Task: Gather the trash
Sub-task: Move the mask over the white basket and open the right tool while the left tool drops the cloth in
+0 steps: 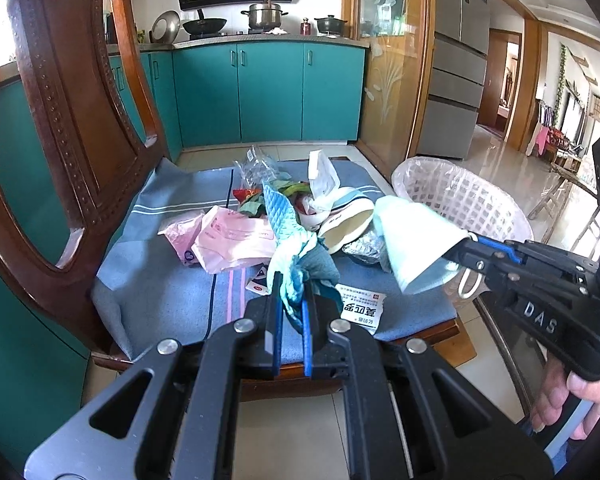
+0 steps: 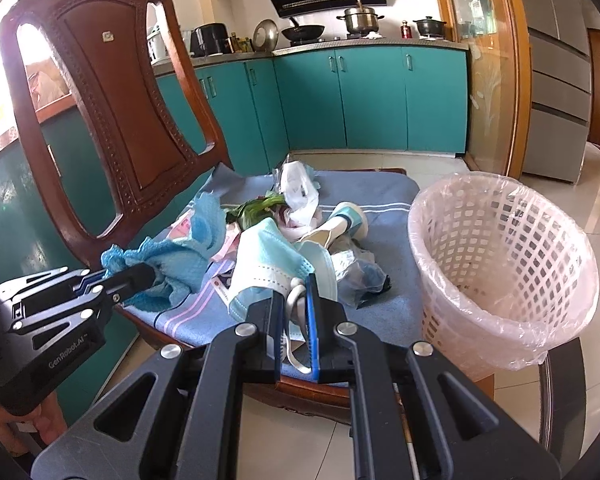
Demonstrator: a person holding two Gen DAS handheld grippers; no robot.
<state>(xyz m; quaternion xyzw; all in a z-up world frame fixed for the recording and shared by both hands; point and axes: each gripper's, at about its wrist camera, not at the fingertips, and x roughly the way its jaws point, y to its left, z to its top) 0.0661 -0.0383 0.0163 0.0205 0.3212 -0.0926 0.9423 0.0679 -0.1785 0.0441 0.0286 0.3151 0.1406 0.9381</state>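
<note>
Your left gripper [image 1: 291, 280] is nearest in the left wrist view, and its fingers [image 1: 277, 320] are clamped on a crumpled blue paper towel [image 1: 288, 236]. This towel has a quilted pattern, light blue on one side and darker teal where it folds, and it stands up from the fingers above the chair cushion [image 1: 168, 292].

Your right gripper [image 2: 296, 284] has its fingers [image 2: 311, 320] pressed together on a face mask [image 2: 268, 256]. You can see that the mask is light blue with a white inner side, and its white ear loop [image 2: 296, 344] hangs down between the fingers. In the left wrist view the mask [image 1: 416, 240] is lifted between the cushion and the basket.

On the cushion more trash lies in a heap: a pink plastic bag [image 1: 228, 240], a white paper cup [image 1: 348, 224] on its side, a crumpled piece of foil [image 1: 364, 250], a clear plastic wrapper [image 1: 256, 168], some green leaves [image 2: 256, 206] and a small white packet with printed letters [image 1: 360, 308] near the front edge.

Just beside the chair, on your right, stands a white lattice waste basket [image 2: 500, 256] lined with a thin pink bag. The carved wooden chair back [image 2: 112, 112] rises at the left, close to your left gripper. Behind are teal kitchen cabinets [image 2: 372, 100].
</note>
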